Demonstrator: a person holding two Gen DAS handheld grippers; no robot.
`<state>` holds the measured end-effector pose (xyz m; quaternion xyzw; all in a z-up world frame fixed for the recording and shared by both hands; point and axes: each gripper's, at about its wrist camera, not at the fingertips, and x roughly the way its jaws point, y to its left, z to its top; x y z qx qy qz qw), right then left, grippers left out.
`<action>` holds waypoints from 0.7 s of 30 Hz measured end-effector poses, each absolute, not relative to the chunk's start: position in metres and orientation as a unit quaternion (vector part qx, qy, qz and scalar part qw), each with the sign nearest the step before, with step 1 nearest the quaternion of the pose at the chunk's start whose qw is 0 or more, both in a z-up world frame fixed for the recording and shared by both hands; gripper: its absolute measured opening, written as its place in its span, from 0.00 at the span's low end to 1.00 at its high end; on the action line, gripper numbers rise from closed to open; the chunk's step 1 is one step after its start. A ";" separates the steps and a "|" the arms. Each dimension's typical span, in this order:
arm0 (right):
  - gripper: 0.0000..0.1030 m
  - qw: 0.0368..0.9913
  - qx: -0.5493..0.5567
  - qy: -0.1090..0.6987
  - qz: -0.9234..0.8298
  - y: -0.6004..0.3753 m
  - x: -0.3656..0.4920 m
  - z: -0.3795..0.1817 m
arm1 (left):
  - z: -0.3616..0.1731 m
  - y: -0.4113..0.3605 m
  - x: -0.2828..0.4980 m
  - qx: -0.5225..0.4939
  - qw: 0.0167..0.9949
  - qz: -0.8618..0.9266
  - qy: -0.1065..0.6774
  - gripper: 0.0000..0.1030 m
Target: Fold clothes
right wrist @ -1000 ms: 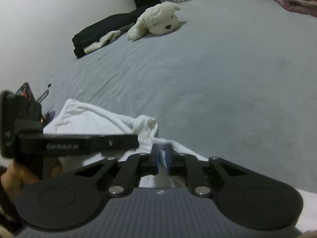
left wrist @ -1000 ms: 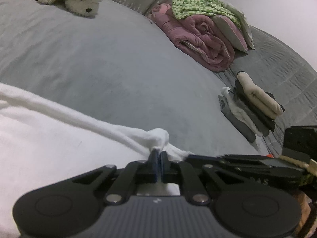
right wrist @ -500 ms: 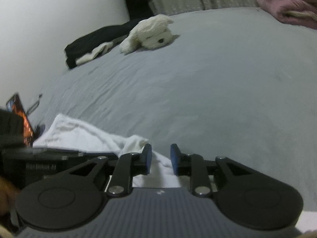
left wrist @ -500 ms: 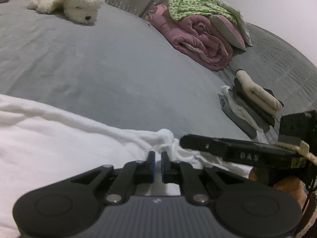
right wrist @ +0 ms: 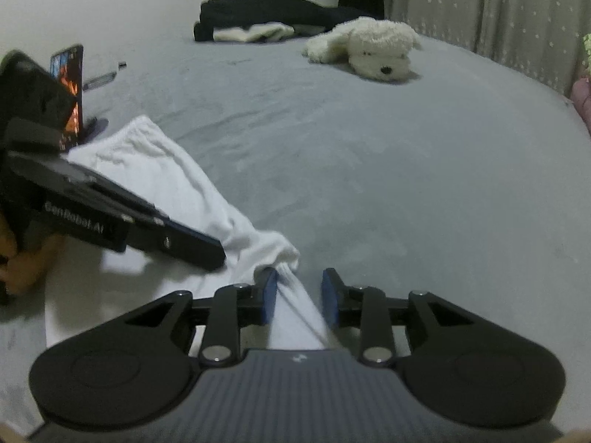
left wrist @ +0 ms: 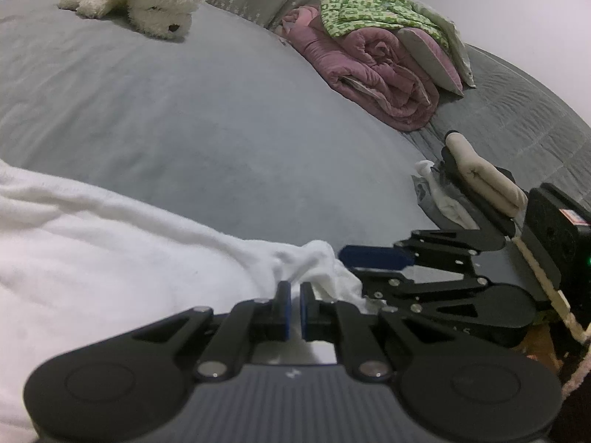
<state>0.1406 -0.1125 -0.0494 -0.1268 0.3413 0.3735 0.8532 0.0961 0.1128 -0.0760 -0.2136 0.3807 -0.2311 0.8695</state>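
On bed (left wrist: pixel 221 140), near edge: white garment (left wrist: pixel 110 258), bunched corner. Left gripper (left wrist: pixel 291 312) pinches that corner; right gripper (right wrist: pixel 299 297) has just been opening, cloth loose between its jaws. Step: handing over mid-fold. Next, I judge: regrip elsewhere, right.

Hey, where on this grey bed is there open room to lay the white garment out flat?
The widest bare stretch of the grey bedspread lies between the white garment, the white plush dog and the rolled pink quilt. It is crowded along the edges: a stack of folded clothes to one side, a phone and dark clothes to the other.
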 end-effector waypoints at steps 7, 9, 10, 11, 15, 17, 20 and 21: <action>0.23 0.871 -0.086 0.310 0.371 -0.101 0.145 -0.055 | -0.077 0.113 0.097 -0.214 0.870 -0.229 0.381 0.05; 0.04 0.874 -0.081 0.305 0.369 -0.100 0.146 -0.054 | -0.078 0.114 0.097 -0.214 0.870 -0.229 0.381 0.05; 0.03 0.877 -0.079 0.301 0.366 -0.100 0.146 -0.053 | -0.078 0.114 0.097 -0.214 0.870 -0.229 0.381 0.05; 0.03 0.879 -0.078 0.298 0.364 -0.100 0.146 -0.052 | -0.077 0.114 0.097 -0.214 0.870 -0.229 0.381 0.05; 0.02 0.896 -0.083 0.282 0.334 -0.100 0.148 -0.049 | -0.077 0.113 0.097 -0.213 0.870 -0.229 0.381 0.05; 0.02 0.896 -0.095 0.287 0.326 -0.095 0.149 -0.056 | -0.078 0.113 0.097 -0.211 0.871 -0.228 0.381 0.05; 0.03 0.895 -0.104 0.291 0.321 -0.092 0.152 -0.061 | -0.078 0.111 0.097 -0.208 0.871 -0.227 0.382 0.05; 0.03 0.895 -0.101 0.293 0.322 -0.092 0.153 -0.061 | -0.077 0.111 0.097 -0.209 0.871 -0.226 0.384 0.05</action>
